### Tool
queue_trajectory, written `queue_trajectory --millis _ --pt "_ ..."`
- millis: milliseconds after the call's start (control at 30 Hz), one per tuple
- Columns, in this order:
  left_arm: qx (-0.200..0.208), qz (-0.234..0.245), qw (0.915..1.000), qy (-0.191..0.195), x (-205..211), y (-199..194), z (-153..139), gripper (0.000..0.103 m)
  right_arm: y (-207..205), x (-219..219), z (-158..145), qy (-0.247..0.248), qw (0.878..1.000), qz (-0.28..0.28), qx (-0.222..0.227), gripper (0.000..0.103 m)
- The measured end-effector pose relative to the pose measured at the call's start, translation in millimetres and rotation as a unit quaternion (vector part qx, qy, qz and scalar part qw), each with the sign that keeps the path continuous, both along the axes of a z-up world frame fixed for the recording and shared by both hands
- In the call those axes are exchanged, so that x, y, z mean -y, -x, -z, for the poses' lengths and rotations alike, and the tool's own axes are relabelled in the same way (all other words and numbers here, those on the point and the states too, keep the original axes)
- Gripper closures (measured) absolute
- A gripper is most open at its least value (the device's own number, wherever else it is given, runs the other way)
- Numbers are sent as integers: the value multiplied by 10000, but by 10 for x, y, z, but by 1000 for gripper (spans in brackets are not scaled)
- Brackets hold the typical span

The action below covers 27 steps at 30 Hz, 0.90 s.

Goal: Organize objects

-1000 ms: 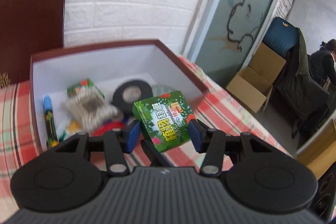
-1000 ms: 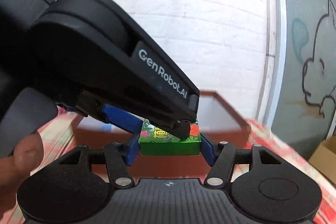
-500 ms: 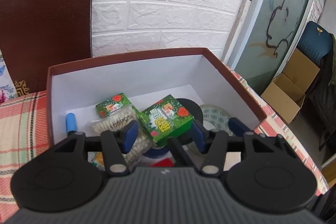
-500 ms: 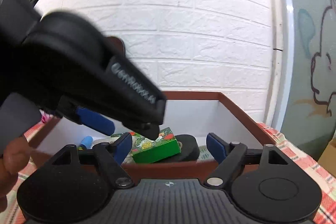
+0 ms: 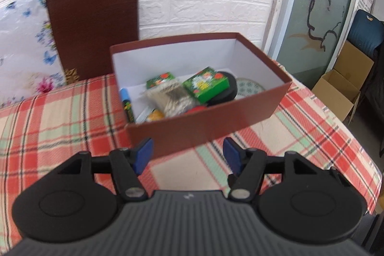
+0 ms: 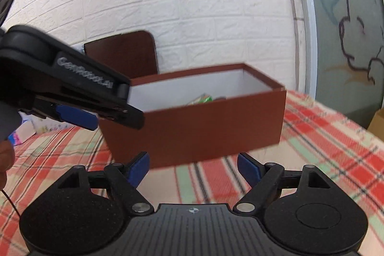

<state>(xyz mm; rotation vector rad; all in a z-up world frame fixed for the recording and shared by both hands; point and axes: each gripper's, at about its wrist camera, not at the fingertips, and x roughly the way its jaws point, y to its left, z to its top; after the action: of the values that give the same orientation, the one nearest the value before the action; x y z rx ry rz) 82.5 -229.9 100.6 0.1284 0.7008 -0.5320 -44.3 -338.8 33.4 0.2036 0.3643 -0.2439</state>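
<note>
A brown box [image 5: 216, 116] with a white inside stands on the plaid tablecloth [image 5: 60, 116]. In it a green carton [image 5: 206, 85] lies tilted on a black tape roll [image 5: 228, 90]. Beside them lie a second green carton [image 5: 160, 79], a bag of cotton swabs [image 5: 170, 100] and a blue marker [image 5: 126, 102]. My left gripper [image 5: 187, 156] hangs in front of the box's near wall, jaws opening, nothing between them. My right gripper [image 6: 194, 168] also faces the box [image 6: 204, 126], jaws opening and empty. The left gripper [image 6: 118, 122] shows at that view's left.
A brown board [image 5: 93, 23] leans on the white brick wall behind the box. A floral cloth [image 5: 21, 44] lies at the far left. Off the table's right edge stand a cardboard carton [image 5: 336, 92] and a blue chair [image 5: 364, 30].
Both grippers held the green carton over the box; it now lies inside on the tape roll. Both grippers have opened wider and drawn back to the box's near side.
</note>
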Motion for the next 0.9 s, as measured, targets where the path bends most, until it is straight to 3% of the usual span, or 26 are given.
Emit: queue_trajectory --millis 233,500,900 --pt "-94 -431 9987 -251 -442 318 141 28 44 -120 12 -487 9982 -124 -314 22" --pt "-25 -840 9959 -333 -873 508 220 9 206 -305 -115 -667 9968 -272 -349 18" --pt "-225 -955 9948 -278 -1196 777 326 4 387 -486 -325 -846 9954 -363 -246 12"
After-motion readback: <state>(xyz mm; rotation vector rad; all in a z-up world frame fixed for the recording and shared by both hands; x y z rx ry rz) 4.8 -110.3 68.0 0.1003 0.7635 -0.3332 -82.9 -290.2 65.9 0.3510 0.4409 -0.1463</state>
